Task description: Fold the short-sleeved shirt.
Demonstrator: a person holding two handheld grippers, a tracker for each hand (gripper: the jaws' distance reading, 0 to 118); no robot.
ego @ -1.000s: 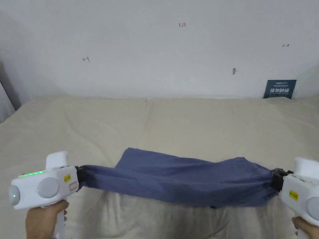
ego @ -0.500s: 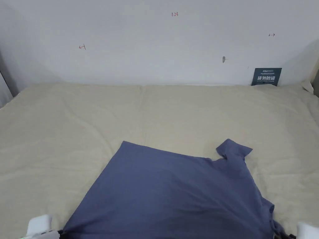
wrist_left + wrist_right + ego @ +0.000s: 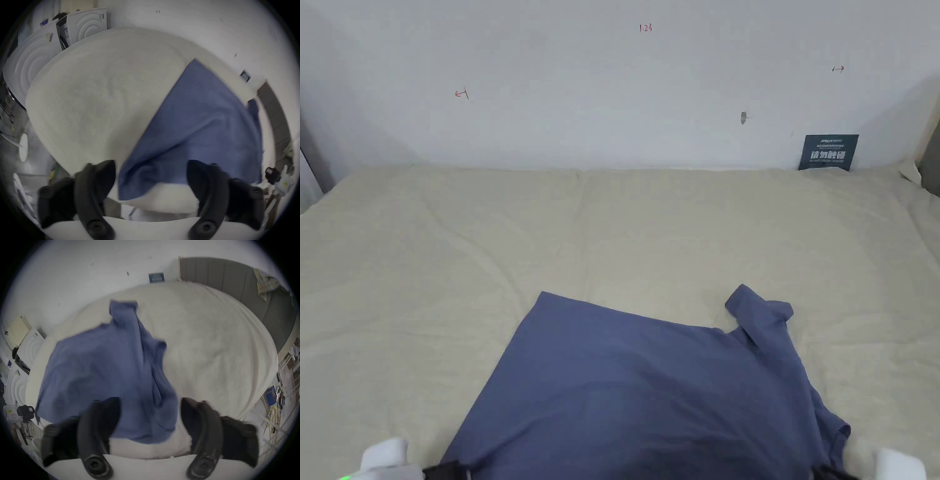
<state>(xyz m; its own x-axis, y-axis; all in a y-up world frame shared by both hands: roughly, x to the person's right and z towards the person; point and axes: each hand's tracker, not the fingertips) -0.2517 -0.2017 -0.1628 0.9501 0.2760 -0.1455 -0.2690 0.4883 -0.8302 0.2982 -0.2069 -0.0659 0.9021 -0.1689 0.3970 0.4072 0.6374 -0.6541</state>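
Note:
The blue short-sleeved shirt lies spread on the cream bed, one sleeve crumpled at its far right corner. At the bottom left edge of the head view, the tip of my left gripper sits by the shirt's near left corner. My right gripper is by the near right corner. In the left gripper view the left gripper has its jaws wide apart, with the shirt loose beyond them. The right gripper is likewise open over the shirt's near edge.
A white wall backs the bed, with a dark card leaning on it at the right. A grey padded headboard bounds the bed's right side. White moulded boxes stand beyond the left edge. Cables and clutter lie on the floor at the right.
A second ago both grippers held the shirt stretched in the air between them. It now lies spread on the bed, and the grippers have dropped back to its near edge.

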